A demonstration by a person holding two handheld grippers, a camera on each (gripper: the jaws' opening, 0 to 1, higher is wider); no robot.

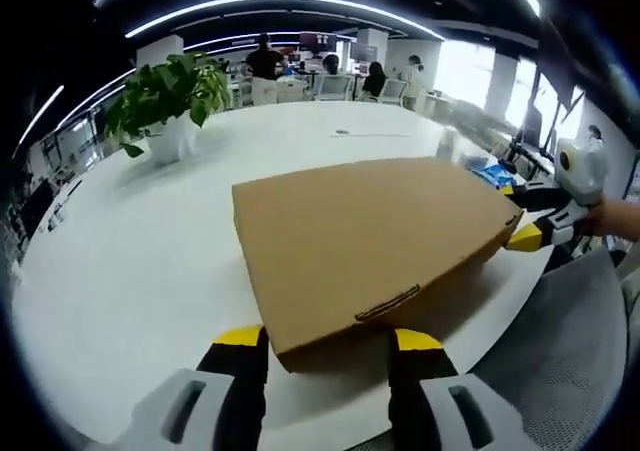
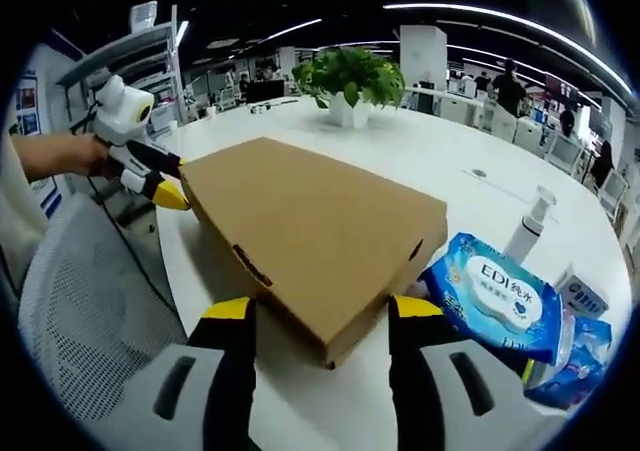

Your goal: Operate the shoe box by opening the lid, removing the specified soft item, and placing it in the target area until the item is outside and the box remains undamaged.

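The box (image 1: 375,246) lies flat and shut on the white surface (image 1: 130,261), near the edge closest to me, its brown lid down all round. In the left gripper view one corner of it sits between my left tongs (image 1: 325,341), which are spread wide, the yellow tips standing either side of that corner; I cannot tell whether they touch the cardboard. A slot in the lid's side shows just above them. At the box's far right corner I see my right tongs (image 1: 527,221), their yellow tips at the cardboard edge, with my hand (image 1: 620,216) behind them.

In the right gripper view the box (image 2: 310,226) again has a corner between my right tongs (image 2: 320,311), which are likewise wide apart and grip nothing that I can make out. My left tongs (image 2: 160,184) reach the opposite corner from the left, yellow tips against the edge, my hand (image 2: 60,154) holding them.

Just beside the box on the right lies a blue wipes pack (image 2: 495,296), and a pump bottle (image 2: 530,226) stands behind it, with further small packets (image 2: 580,301) at the rim. Farther across the surface stands a plant (image 2: 350,76) in a white pot. A grey mesh chair (image 2: 90,291) sits below the surface edge. People (image 1: 265,61) are at desks well behind.
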